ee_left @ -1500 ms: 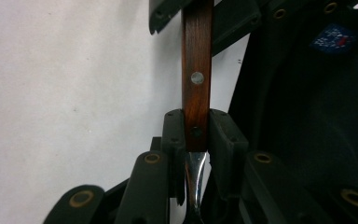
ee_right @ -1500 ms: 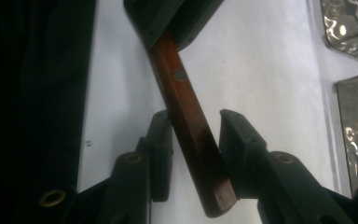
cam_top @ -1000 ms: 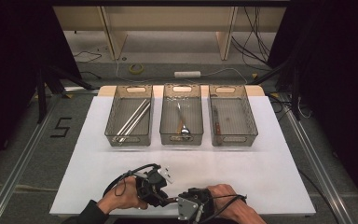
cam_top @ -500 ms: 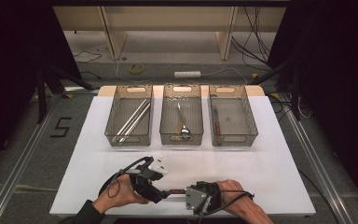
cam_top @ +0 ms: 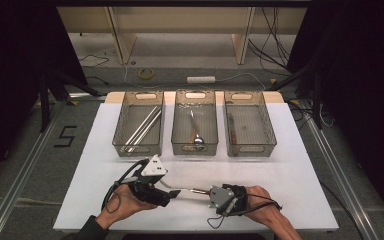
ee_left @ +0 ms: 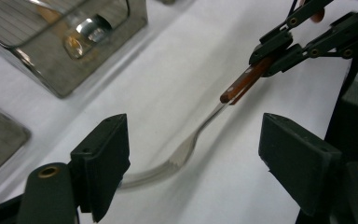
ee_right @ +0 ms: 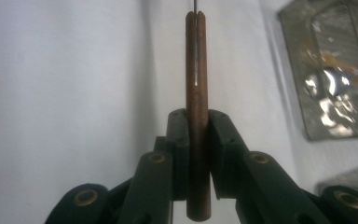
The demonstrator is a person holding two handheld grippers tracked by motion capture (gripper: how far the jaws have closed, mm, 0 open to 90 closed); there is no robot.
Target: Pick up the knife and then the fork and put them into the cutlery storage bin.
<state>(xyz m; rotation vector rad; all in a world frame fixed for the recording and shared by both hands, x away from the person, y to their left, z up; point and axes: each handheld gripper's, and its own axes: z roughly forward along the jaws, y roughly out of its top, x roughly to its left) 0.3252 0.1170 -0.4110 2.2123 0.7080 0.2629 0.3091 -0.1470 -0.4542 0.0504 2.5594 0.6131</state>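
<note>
A fork with a brown wooden handle and a curved metal neck lies level just above the white table top near its front edge. My right gripper is shut on the handle, also seen in the high view. My left gripper stands open, one jaw on each side of the tine end without touching it. In the high view the left gripper faces right toward the fork.
Three clear bins stand in a row at the back of the table. The left bin holds long metal rods, the middle bin a spoon, the right bin a brown-handled utensil. Cables trail from both grippers.
The two grippers have drawn apart: the left went left and back, the right went right. More of the fork now shows between them.
</note>
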